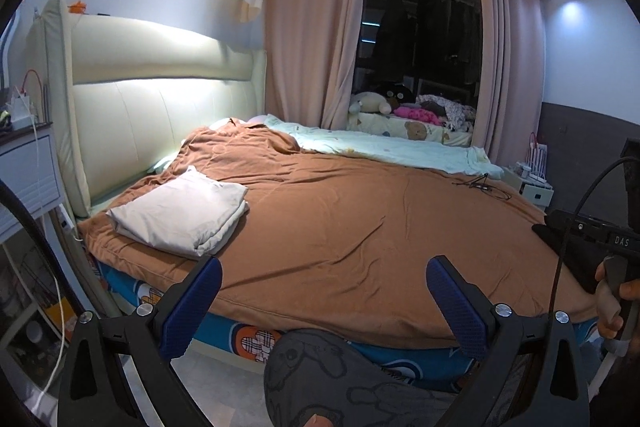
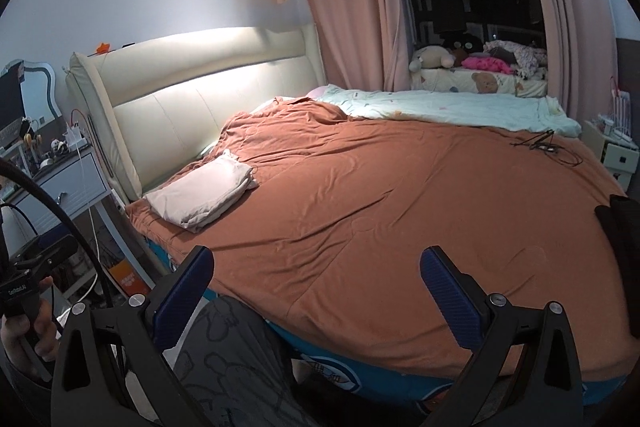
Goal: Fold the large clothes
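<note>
In the left wrist view, the left gripper (image 1: 324, 301) hangs at the foot of a wide bed under a rumpled rust-brown cotton cover (image 1: 340, 227), its blue-padded fingers (image 1: 192, 307) spread apart and empty. A folded pale-grey garment (image 1: 180, 213) lies near the cream padded headboard (image 1: 160, 99). Pink curtains (image 1: 308, 27) frame a dark window.

In the right wrist view, the right gripper (image 2: 318, 297) hangs likewise, fingers apart, holding nothing. The garment (image 2: 204, 193) rests on the cover's left side, beside a white nightstand (image 2: 68, 187).

brown blanket (image 1: 360, 227) spread on bed | pink curtains (image 1: 308, 39) | plush toys (image 1: 372, 103) by window
</note>
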The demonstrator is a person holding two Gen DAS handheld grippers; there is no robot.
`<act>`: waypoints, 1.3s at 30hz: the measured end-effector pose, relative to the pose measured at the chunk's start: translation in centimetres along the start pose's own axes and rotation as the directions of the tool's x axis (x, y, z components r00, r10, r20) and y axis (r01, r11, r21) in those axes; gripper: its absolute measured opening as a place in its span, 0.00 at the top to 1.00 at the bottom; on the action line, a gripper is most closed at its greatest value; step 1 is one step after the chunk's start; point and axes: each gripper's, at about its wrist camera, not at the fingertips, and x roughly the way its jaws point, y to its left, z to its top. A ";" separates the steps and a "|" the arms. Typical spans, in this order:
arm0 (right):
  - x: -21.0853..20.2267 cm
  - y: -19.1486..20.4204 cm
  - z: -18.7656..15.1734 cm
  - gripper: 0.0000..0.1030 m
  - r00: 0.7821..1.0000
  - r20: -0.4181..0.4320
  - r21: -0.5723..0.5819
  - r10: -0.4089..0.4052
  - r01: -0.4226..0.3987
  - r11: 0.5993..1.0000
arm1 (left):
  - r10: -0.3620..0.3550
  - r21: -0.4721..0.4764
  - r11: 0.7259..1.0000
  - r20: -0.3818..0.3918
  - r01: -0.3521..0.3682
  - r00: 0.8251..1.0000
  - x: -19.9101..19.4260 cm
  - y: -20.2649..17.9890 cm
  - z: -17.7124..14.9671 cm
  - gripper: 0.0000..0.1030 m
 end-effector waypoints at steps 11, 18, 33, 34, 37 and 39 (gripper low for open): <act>0.4 4.5 -3.6 0.00 0.998 0.016 -0.024 -0.053 0.053 0.998 | 0.040 0.011 0.999 0.018 -0.040 0.999 -2.0 2.1 -2.0 0.00; 2.3 7.2 -4.4 0.00 0.998 -0.013 -0.091 -0.054 0.052 0.994 | 0.055 0.013 0.998 0.037 -0.056 0.998 -2.3 3.3 -2.8 0.00; 2.1 7.6 -5.5 0.00 0.999 0.028 -0.062 -0.043 0.045 0.997 | 0.077 0.033 0.996 0.028 -0.078 0.997 -2.4 4.1 -2.6 0.00; 2.0 7.6 -5.6 0.00 0.999 0.029 -0.061 -0.040 0.042 0.997 | 0.075 0.033 0.997 0.025 -0.076 0.997 -2.4 4.0 -2.6 0.00; 1.9 7.6 -5.8 0.00 0.999 0.034 -0.049 -0.037 0.038 0.998 | 0.076 0.036 0.996 0.023 -0.077 0.997 -2.5 3.9 -2.6 0.00; 2.0 7.6 -5.9 0.00 0.999 0.031 -0.043 -0.031 0.032 0.999 | 0.078 0.037 0.996 0.025 -0.079 0.997 -2.5 3.9 -2.7 0.00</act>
